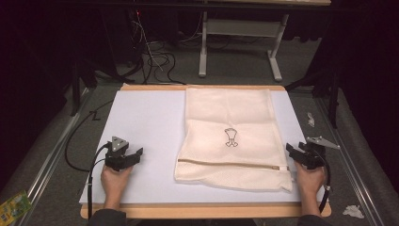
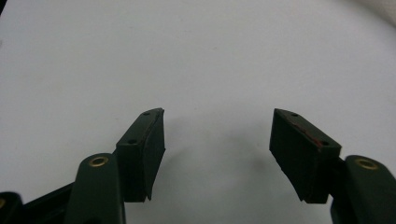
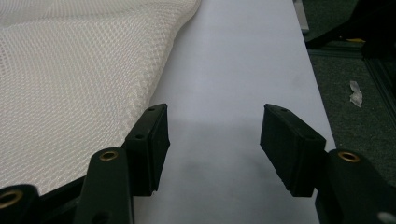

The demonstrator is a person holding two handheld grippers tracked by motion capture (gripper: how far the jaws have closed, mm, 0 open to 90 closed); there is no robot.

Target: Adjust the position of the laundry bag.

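Left gripper [image 1: 133, 156] parked on bare white mat [image 1: 141, 122], well off to the left of the mesh laundry bag [image 1: 230, 132], jaws spread wide with nothing between them. Same story from its own camera: left gripper [image 2: 217, 149] gaping over plain white surface, just a sliver of the bag's cloth at the top right corner.

Mesh laundry bag itself lying flat near the middle of the mat, a bit right of centre, cream coloured, small printed logo [image 1: 230, 137] on top, zipper [image 1: 230, 164] running along the near edge, zipper pull end at the bag's near right corner.

Right gripper [image 1: 294, 151] sitting just beside that near right corner of the bag, close but not gripping, jaws wide apart and empty. From its own camera, right gripper [image 3: 212, 142] over bare mat, mesh laundry bag [image 3: 74, 88] edge right next to the left-hand jaw, looks about touching, hard to tell for sure.
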